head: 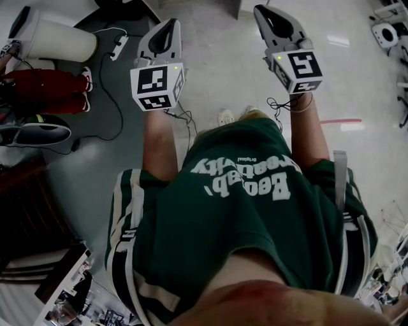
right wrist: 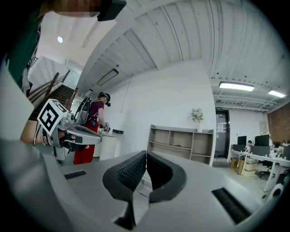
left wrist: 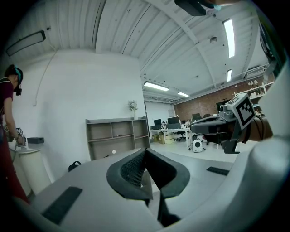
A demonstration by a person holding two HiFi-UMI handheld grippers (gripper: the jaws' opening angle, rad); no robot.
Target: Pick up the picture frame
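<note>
Left gripper [head: 167,32] and right gripper [head: 271,19]: jaws fully closed, empty, held level above the floor [head: 217,57]. Picture frame: in no view. Pickup not started. Next: locate frame, open jaws.

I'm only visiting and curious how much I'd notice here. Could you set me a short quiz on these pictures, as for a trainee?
1. True or false: the grey hand-held left gripper has a picture frame between its jaws.
2. What stands on top of the open beige shelf unit?
3. The jaws of the grey hand-held right gripper are: A) wide apart; B) closed together, empty; C) closed on a cable.
Key: 1 false; 2 a small potted plant; 3 B.
</note>
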